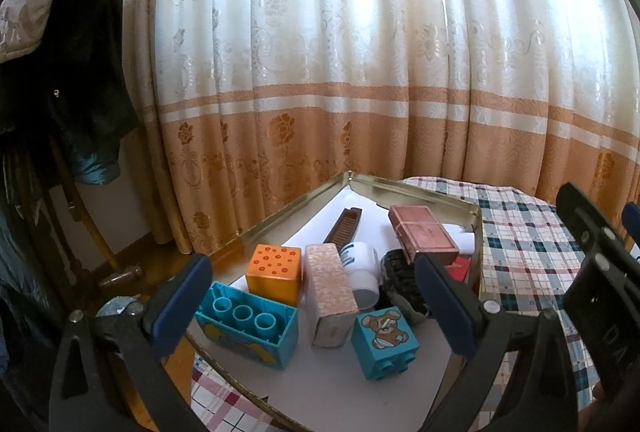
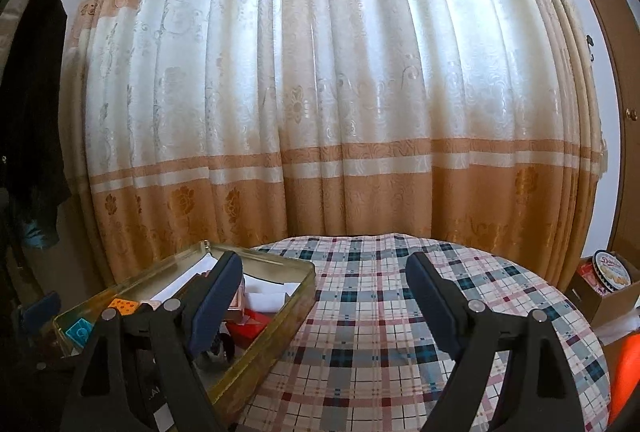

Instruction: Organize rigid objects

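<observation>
tin: gold tin [image 1: 436, 198] sits at the desk [image 2: 400, 312] edge, everything's piled in it, looks like the sorting is mostly done
blocks: orange block [image 1: 274, 270], teal block [image 1: 248, 328], bear block [image 1: 386, 340] and a tall box [image 1: 330, 290] crowd the near end
left tongs [image 1: 312, 300]: spread wide, empty, hovering over the blocks
right tongs [image 2: 324, 304]: also gaping, nothing held, level above the checked cloth beside the tin

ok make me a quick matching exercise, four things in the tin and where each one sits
Things:
1. orange block
2. bear block
3. brown comb
4. copper box

Places:
A. nearest the camera, right of the pink box
B. far right, by the tin wall
C. behind the open teal block
D. far end, lying lengthwise

Pairs: 1-C, 2-A, 3-D, 4-B
</observation>
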A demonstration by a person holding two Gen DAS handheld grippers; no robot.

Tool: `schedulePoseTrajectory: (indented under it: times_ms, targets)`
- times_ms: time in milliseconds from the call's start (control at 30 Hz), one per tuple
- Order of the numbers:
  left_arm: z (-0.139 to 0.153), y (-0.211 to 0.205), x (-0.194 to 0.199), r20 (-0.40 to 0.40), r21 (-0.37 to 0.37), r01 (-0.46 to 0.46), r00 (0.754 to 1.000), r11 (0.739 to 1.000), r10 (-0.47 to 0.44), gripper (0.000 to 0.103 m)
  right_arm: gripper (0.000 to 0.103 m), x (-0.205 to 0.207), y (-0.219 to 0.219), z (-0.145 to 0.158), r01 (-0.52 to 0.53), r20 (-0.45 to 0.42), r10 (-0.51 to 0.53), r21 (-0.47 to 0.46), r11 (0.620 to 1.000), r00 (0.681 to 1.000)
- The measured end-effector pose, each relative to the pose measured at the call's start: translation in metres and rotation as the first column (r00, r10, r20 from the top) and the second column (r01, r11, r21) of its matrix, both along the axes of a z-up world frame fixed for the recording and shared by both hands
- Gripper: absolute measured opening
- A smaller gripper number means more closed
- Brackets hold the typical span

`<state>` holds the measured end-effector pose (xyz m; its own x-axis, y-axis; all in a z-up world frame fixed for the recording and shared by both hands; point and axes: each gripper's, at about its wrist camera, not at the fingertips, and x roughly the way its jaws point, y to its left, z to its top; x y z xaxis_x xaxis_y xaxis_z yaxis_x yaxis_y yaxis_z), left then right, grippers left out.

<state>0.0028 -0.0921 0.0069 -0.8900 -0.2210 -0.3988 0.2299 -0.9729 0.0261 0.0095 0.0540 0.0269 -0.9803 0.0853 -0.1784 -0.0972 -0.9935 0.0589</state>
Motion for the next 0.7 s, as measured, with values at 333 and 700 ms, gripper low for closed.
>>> schedulePoseTrajectory:
  times_ms: [333, 700]
  targets:
    - [-0.0002, -0.0006, 0.0, 0.015, 0.017, 0.02, 1.0, 1.0, -0.021, 0.103, 0.087, 0.0031, 0.0051, 0.0007, 0.016, -0.009, -0.016, -0.018, 1.0, 1.0]
    - [0.0062, -0.0045, 0.0068, 0.038, 0.034, 0.031, 0.999, 0.999, -0.032, 0.103, 0.092, 0.0054, 0.0039, 0.0031, 0.011, -0.024, -0.011, -0.011, 1.0, 1.0]
